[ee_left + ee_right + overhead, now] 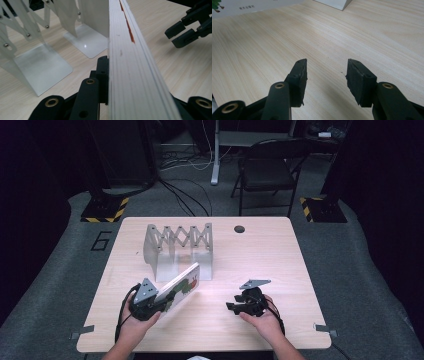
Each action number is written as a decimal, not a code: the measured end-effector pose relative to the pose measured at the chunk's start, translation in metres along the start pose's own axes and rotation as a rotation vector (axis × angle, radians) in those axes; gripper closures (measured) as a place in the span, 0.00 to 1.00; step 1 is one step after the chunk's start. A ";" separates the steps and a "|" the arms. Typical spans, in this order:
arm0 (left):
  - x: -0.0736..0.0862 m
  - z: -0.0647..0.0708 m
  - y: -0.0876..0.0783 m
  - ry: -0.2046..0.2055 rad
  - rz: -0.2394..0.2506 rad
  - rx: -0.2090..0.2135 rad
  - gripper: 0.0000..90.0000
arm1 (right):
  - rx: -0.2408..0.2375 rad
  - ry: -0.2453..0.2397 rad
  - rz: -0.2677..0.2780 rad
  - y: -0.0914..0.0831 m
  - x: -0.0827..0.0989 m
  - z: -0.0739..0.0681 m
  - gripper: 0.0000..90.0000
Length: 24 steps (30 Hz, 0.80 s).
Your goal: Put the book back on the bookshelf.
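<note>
Your left gripper (159,304) is clamped on a picture book (181,287), its jaws pressing both covers near one end. In the left gripper view the book's (130,65) white page edges run straight up the frame between the jaws, with a thin orange strip along the cover edge. From the high view your left hand (134,322) comes in from the bottom edge, palm wrapped around the gripper's body, holding the book tilted over the wooden table (260,250) so its caterpillar cover faces up and to the right. The book's far end sits just in front of the white folding rack (177,245), close to its nearest base plate (87,43).

Your right gripper (231,307) rests low over the table, well apart from the book, pointing left toward it. Its jaws stand apart with bare wood between them, as the right gripper view (325,75) shows. Your right hand (265,317) holds it from behind, forearm angled in from the bottom right.
</note>
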<state>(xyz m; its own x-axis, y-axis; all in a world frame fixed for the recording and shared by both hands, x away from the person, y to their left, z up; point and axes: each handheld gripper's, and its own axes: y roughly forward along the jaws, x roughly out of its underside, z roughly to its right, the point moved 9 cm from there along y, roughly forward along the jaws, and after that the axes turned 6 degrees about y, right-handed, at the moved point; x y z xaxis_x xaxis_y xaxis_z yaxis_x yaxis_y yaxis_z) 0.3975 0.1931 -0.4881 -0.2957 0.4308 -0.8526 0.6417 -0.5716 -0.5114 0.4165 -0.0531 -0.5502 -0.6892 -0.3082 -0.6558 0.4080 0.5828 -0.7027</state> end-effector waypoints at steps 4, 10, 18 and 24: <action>0.001 -0.009 -0.003 -0.023 0.006 -0.028 0.84 | 0.001 0.008 -0.007 -0.001 0.001 0.000 0.57; 0.004 -0.021 -0.008 -0.053 0.009 -0.062 0.84 | 0.002 0.003 -0.009 0.000 0.001 0.001 0.57; 0.010 -0.039 -0.012 -0.115 0.019 -0.137 0.84 | -0.001 0.002 -0.004 0.001 0.000 0.001 0.57; 0.015 -0.045 -0.013 -0.144 0.000 -0.187 0.84 | -0.002 0.001 -0.009 0.002 0.001 0.000 0.57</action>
<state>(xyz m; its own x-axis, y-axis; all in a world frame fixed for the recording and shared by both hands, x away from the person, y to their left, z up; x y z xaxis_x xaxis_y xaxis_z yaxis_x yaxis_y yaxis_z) 0.4167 0.2381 -0.4898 -0.3850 0.3195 -0.8658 0.7574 -0.4266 -0.4942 0.4169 -0.0526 -0.5519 -0.6935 -0.3128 -0.6490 0.4005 0.5815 -0.7081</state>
